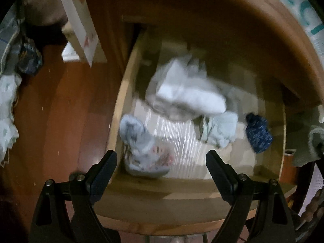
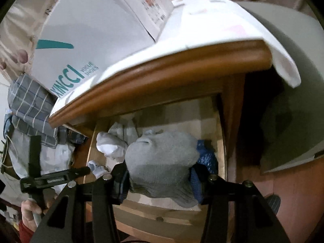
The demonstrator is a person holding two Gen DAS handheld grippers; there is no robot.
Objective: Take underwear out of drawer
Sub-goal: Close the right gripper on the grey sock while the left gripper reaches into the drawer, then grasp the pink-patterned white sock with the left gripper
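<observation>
Right hand-held gripper (image 2: 160, 182): jaws clamped on grey knit garment (image 2: 162, 162), bunched between pads, above open drawer (image 2: 221, 141). Drawer contents: white bundle (image 2: 110, 146) at left rear, small pale blue item (image 2: 98, 169) front left, dark blue patterned item (image 2: 206, 156) right, partly behind grey garment. Wooden cabinet top edge (image 2: 162, 77) above drawer, white cloth (image 2: 202, 30) draped over it. White shoe box (image 2: 85, 36) with teal lettering on cloth. Left hand-held gripper (image 2: 52, 179) at lower left, bare hand (image 2: 30, 212) beneath; its jaw state unclear.

White shoe box (image 2: 85, 46) printed "XINCCI", "VOGUE SHOES" in teal, other print unreadable
</observation>
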